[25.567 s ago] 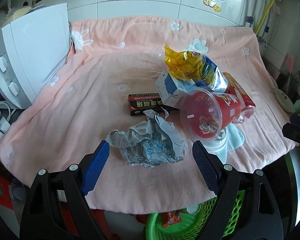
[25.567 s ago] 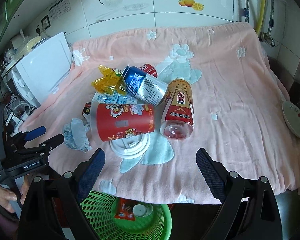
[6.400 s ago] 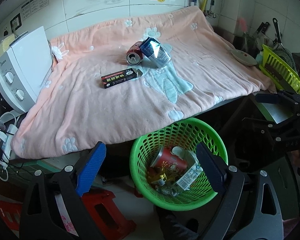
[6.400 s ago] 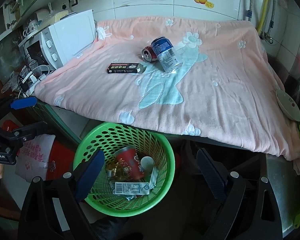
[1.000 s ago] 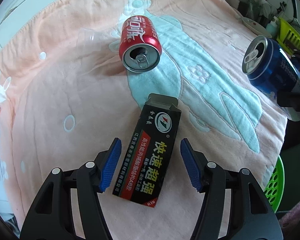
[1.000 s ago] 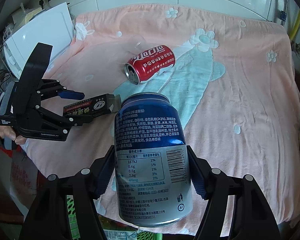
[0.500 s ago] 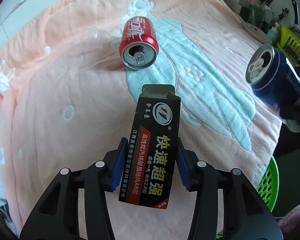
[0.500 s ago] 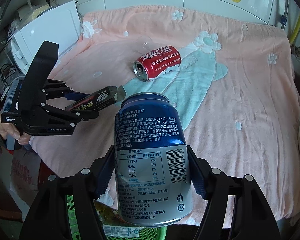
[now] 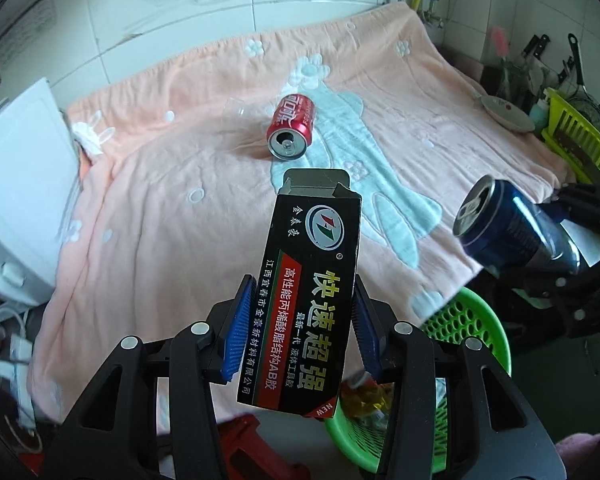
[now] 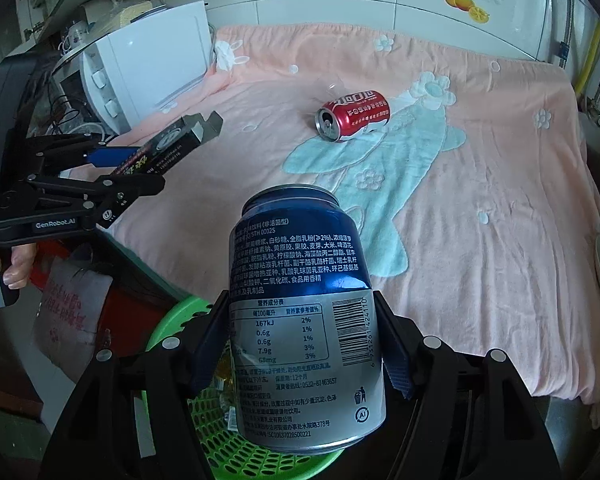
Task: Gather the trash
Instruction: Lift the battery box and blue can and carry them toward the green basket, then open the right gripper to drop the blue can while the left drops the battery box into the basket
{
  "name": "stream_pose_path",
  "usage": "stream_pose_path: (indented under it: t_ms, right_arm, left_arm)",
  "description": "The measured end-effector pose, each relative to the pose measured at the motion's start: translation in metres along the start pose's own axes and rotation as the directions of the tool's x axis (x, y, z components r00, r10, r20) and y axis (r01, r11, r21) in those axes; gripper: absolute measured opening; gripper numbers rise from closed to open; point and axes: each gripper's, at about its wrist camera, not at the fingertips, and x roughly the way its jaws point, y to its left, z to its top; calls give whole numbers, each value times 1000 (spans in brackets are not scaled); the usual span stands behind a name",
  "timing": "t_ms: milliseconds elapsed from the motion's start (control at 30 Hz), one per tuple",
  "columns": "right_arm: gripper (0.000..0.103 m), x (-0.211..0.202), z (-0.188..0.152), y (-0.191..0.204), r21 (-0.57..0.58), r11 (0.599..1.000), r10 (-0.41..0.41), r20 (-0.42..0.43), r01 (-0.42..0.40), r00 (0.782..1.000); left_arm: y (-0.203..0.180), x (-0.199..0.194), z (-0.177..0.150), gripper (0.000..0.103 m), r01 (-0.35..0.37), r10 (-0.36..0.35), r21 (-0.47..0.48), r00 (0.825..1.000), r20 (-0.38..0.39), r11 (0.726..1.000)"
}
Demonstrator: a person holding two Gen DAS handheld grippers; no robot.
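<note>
Clamping a black glue box [image 9: 309, 300] between its blue pads, the left gripper [image 9: 302, 334] hangs off the pink blanket's [image 9: 160, 208] front edge, the right gripper [image 10: 304, 354] pinches a blue can [image 10: 302, 312] above the green basket [image 10: 220, 446], and a red can [image 10: 354, 114] lies mid-blanket.

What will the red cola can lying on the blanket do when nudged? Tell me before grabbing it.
The red cola can lies on its side on the pink blanket, so it would probably roll, though the soft cloth should slow it. Its tab is open, so it is likely empty, light and easily dented.
</note>
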Motion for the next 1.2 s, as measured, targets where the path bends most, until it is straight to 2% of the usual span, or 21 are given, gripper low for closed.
stream_pose_path:
  t_ms: [133,367,600,867,1000,1200]
  right_arm:
    - [65,-9,-22,11,-10,1000,14,-8,-14,1000]
    - [65,-12,-49,22,-14,1000,25,-33,-26,999]
    - [65,-12,-55,34,-61,998,-15,-47,12,999]
    - [66,-17,-53,35,-42,999,-7,-43,5,999]
    - [75,-23,-51,37,-39,999,-7,-22,7,1000]
    - [77,-34,-50,40,-39,999,-20,1,20,1000]
  left_arm:
    - [-16,-32,-20,46,-2,2,-23,999,37,1000]
    - [-38,-65,-50,46,-16,19,-52,998,63,999]
    - [-54,-81,-68,46,-44,49,-64,996,76,997]
    - [-55,-92,-75,46,-39,51,-114,994,97,993]
    - [-57,-96,-77,46,-39,52,-118,993,109,992]
    - [-58,-99,-81,46,-31,46,-131,993,109,991]
